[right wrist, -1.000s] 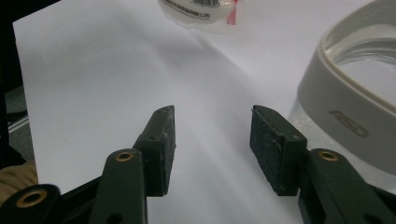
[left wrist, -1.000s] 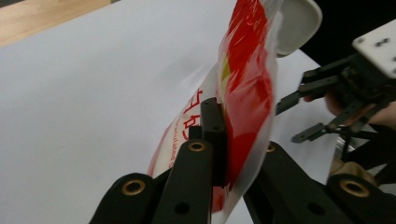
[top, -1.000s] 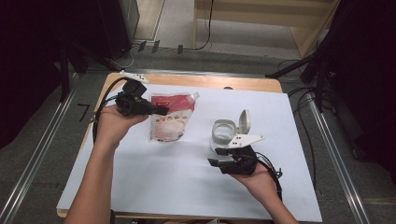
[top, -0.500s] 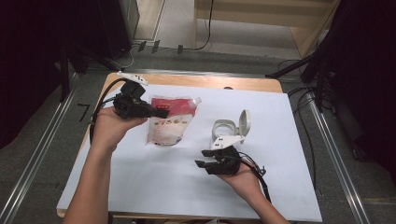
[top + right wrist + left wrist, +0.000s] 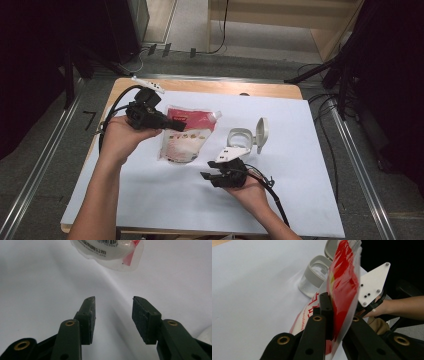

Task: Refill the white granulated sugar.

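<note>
The left hand-held gripper [image 5: 172, 124] clamps the pouch [image 5: 187, 140] by its edge; the right hand-held gripper [image 5: 209, 176] hovers released, jaws apart, just beside the jar [image 5: 239, 139].

The table [image 5: 310, 165] is seen from high above the near edge. The pouch [image 5: 187, 137] is viewed closely from both gripper cameras.

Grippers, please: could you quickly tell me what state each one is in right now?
Left gripper: closed on the red and white pouch.
Right gripper: open, holding nothing.
</note>
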`<action>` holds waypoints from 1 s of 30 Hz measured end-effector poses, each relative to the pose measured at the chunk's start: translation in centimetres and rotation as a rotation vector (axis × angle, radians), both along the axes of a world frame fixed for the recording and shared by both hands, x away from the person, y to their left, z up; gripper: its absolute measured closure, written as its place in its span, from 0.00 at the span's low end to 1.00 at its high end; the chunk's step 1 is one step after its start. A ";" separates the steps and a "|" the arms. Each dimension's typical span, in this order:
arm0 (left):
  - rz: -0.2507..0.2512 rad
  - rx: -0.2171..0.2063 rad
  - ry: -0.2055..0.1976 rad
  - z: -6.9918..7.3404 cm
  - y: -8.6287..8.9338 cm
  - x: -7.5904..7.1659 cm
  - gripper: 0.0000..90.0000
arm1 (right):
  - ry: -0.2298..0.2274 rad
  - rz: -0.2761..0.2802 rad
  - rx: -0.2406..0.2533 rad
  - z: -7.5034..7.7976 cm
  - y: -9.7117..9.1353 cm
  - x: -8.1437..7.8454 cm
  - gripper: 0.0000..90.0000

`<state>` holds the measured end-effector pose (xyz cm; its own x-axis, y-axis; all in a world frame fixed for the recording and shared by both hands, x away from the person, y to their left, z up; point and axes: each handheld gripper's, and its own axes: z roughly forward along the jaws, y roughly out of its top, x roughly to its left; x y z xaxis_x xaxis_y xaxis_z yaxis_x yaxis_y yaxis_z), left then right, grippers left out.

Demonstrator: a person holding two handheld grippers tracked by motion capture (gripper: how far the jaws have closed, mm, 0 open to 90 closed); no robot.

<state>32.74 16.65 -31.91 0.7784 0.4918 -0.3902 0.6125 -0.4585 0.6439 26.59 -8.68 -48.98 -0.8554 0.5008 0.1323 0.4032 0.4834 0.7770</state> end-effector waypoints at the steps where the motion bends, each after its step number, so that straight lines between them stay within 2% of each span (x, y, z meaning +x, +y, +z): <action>1: 0.003 -0.001 0.001 0.0 -0.1 -0.1 1.00 | -0.011 -0.001 -0.003 -0.1 0.1 0.0 0.60; 6: -0.019 0.007 0.005 0.3 -0.9 -0.4 1.00 | -0.003 -0.034 0.020 -0.7 0.5 0.5 0.61; 9: -0.024 0.005 0.023 0.4 -1.3 -0.7 1.00 | -0.010 -0.058 0.033 -1.1 0.8 0.8 0.61; 14: -0.035 -0.019 0.048 0.6 -1.8 -0.9 1.00 | -0.045 -0.102 0.061 -1.5 1.1 1.1 0.62; 19: -0.061 -0.045 0.080 0.9 -2.1 -1.1 1.00 | -0.092 -0.119 0.054 -2.0 1.4 1.0 0.63; 24: -0.047 -0.085 0.112 0.9 -1.9 -0.9 1.00 | -0.140 -0.114 0.097 -2.0 1.8 0.6 0.63; 25: -0.025 -0.083 0.105 0.7 -1.9 -0.7 1.00 | -0.160 -0.107 0.100 -1.9 1.8 0.5 0.64; 27: 0.009 -0.096 0.108 0.4 -1.7 -0.4 1.00 | -0.246 -0.085 0.058 -1.7 2.5 -0.4 0.68; 30: 0.035 -0.088 0.091 0.3 -1.8 -0.3 1.00 | -0.252 -0.091 0.050 -1.7 2.8 -0.9 0.69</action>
